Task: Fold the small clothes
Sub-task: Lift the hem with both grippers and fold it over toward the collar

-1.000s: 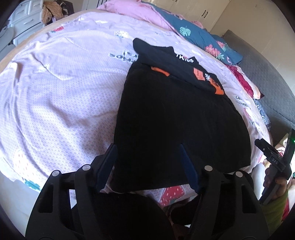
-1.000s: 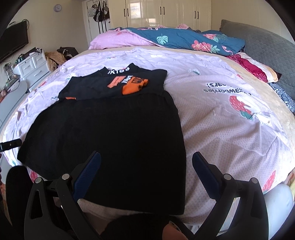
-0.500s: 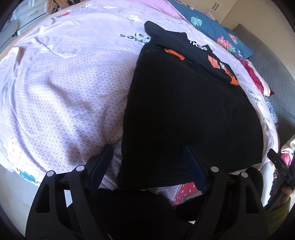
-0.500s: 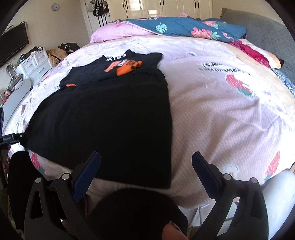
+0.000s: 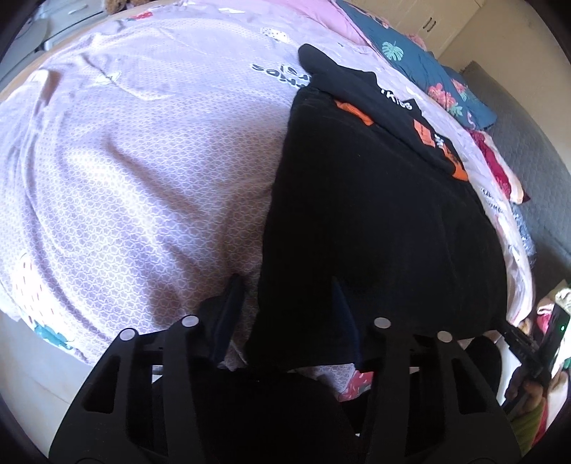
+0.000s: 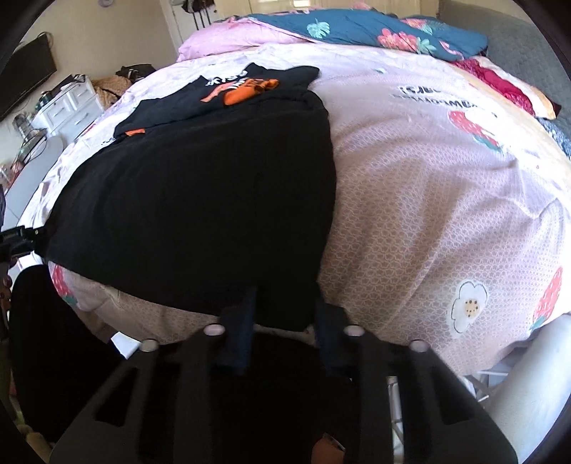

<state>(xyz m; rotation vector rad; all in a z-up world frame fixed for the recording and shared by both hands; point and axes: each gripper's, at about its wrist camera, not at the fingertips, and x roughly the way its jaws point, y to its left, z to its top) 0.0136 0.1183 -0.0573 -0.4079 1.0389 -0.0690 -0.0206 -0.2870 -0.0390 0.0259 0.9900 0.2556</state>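
A black garment (image 5: 374,221) lies spread flat on the bed (image 5: 142,178), which wears a pale pink printed cover. In the left wrist view the cloth fills the centre and right of the frame; in the right wrist view it fills the centre and left. Its long axis runs from the lower edge of each frame up toward the pillows (image 6: 374,32). A second, smaller black garment with orange patches (image 6: 228,92) lies flat at its far end, touching or slightly overlapping it; which one I cannot tell.

The near hem hangs at the bed's front edge, directly ahead of both tools.

Left gripper (image 5: 285,314): jaws closing, with the hem's left corner between them. The left finger sits over the pink cover just beside the cloth edge, the right finger over the black cloth. Pads do not yet appear to press.

Right gripper (image 6: 283,321): jaws closing and nearly together, with the hem's right corner between them. Contact appears made, a judgement, since dark cloth against dark fingers hides the exact seam.

Each tool stands at its own corner, equally near. Judgement: the coming move is a lift of the hem and a carry up the frame along the long axis.
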